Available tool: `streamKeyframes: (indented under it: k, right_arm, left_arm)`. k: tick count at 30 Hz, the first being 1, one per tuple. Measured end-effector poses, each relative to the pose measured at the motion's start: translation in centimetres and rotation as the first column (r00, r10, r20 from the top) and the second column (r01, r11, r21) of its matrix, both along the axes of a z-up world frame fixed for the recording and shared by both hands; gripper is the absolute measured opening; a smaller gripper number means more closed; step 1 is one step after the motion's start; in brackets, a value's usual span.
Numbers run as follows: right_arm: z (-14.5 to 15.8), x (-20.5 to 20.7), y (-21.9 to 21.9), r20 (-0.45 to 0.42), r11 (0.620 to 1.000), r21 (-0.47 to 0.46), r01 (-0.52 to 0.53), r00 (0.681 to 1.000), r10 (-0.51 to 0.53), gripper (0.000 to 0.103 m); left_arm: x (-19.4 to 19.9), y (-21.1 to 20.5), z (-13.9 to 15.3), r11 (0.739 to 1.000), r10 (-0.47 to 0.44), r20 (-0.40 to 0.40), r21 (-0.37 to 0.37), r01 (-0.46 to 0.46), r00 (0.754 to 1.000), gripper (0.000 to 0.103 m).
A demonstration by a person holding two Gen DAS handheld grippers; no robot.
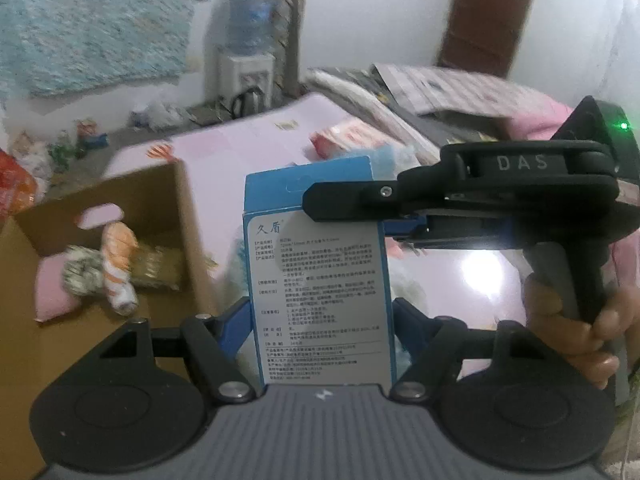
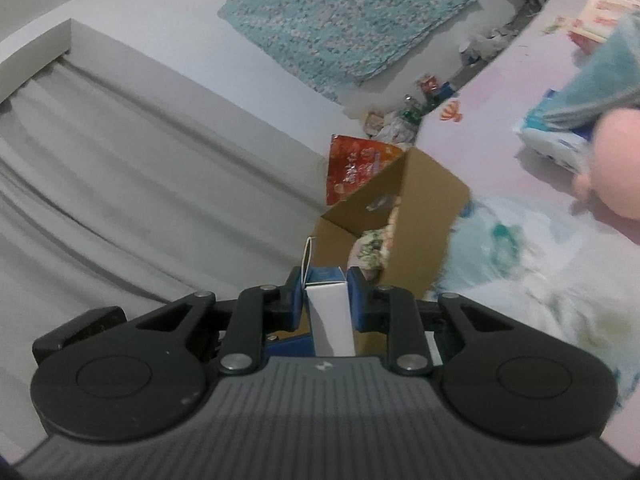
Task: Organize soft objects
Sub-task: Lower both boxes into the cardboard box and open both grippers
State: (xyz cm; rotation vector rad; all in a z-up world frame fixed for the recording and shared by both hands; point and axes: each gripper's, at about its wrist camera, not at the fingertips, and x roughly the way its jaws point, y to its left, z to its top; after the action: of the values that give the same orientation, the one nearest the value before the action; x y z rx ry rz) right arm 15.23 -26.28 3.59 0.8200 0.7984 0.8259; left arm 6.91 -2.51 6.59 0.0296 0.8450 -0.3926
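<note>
A lived-in bedroom at home. Ahead of the left gripper [image 1: 320, 312] lies a bed in a pink printed sheet [image 1: 256, 140], with a water dispenser [image 1: 248, 40] beyond it by the white wall. Left of the right gripper [image 2: 326, 304] hang grey curtains [image 2: 120, 184].

We're over a bed with a pale pink sheet [image 1: 256, 140]. On its left sits an open cardboard box [image 1: 176, 216]. Farther back lies a red-and-white packet [image 1: 344, 136], with a light blue cloth [image 1: 390, 158] just beside it. Far right, a heap of patterned bedding [image 1: 440, 92].
</note>
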Motion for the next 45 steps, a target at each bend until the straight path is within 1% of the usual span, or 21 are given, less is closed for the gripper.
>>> streamKeyframes:
  k: [5,7,9,12,16,18,21,25,29,33,35,38,40,43,45]
  right_arm:
    - [2.4,2.4,4.5,0.027,0.995,0.000,-0.097,0.995,0.097,0.021]
    - [2.8,3.7,6.6,0.013,0.990,0.009,-0.143,0.990,0.143,0.021]
    - [2.7,5.3,9.1,-0.019,0.980,0.017,-0.197,0.980,0.198,0.021]
    - [1.7,7.5,13.5,-0.092,0.962,0.008,-0.274,0.957,0.274,0.021]
    - [0.1,9.7,18.6,-0.190,0.940,-0.035,-0.340,0.926,0.328,0.021]
    - [-0.7,10.6,20.6,-0.228,0.931,-0.053,-0.361,0.912,0.341,0.022]
    - [-2.4,12.1,23.6,-0.301,0.923,-0.072,-0.379,0.890,0.342,0.021]
    - [-5.4,13.3,26.4,-0.407,0.924,-0.080,-0.373,0.859,0.311,0.021]
    - [-8.0,13.7,28.0,-0.482,0.928,-0.085,-0.363,0.830,0.281,0.021]
    - [-10.0,13.4,28.8,-0.522,0.937,-0.105,-0.332,0.821,0.233,0.021]
    - [-11.0,13.1,29.1,-0.543,0.939,-0.126,-0.321,0.814,0.205,0.023]
    - [-12.1,12.7,30.0,-0.564,0.923,-0.152,-0.354,0.798,0.214,0.024]
    - [-12.5,12.3,30.3,-0.571,0.913,-0.173,-0.369,0.793,0.212,0.026]
    - [-12.1,11.8,29.9,-0.569,0.908,-0.197,-0.369,0.798,0.201,0.035]
    - [-11.4,11.7,28.8,-0.563,0.905,-0.215,-0.366,0.804,0.192,0.041]
  left_arm:
    - [0.1,4.1,1.6,0.996,0.092,0.039,-0.008,-0.092,0.995,0.076]
    - [0.5,6.2,1.9,0.991,0.137,0.033,-0.001,-0.137,0.990,0.076]
    - [1.0,8.3,1.9,0.984,0.179,0.013,0.007,-0.179,0.984,0.076]
    - [2.3,11.8,1.1,0.972,0.234,-0.042,0.006,-0.234,0.971,0.076]
    - [4.6,16.4,-1.0,0.953,0.294,-0.145,-0.034,-0.302,0.945,0.076]
    - [5.6,18.4,-2.2,0.941,0.323,-0.182,-0.044,-0.336,0.929,0.076]
    - [6.2,20.3,-3.6,0.925,0.370,-0.198,-0.016,-0.381,0.908,0.076]
    - [7.0,21.6,-5.0,0.905,0.425,-0.177,0.066,-0.420,0.888,0.076]
    - [6.5,21.8,-4.9,0.900,0.434,-0.141,0.118,-0.420,0.890,0.076]
    - [5.8,21.6,-4.8,0.899,0.432,-0.135,0.145,-0.414,0.892,0.076]
    - [5.7,21.7,-4.9,0.898,0.433,-0.137,0.147,-0.414,0.891,0.076]
    - [5.7,21.6,-5.3,0.901,0.428,-0.145,0.149,-0.408,0.892,0.076]
    - [5.6,21.4,-5.6,0.902,0.424,-0.147,0.154,-0.403,0.894,0.076]
    - [5.4,21.4,-6.0,0.903,0.421,-0.149,0.155,-0.400,0.895,0.076]
    - [5.2,21.4,-6.0,0.903,0.422,-0.148,0.156,-0.400,0.894,0.076]
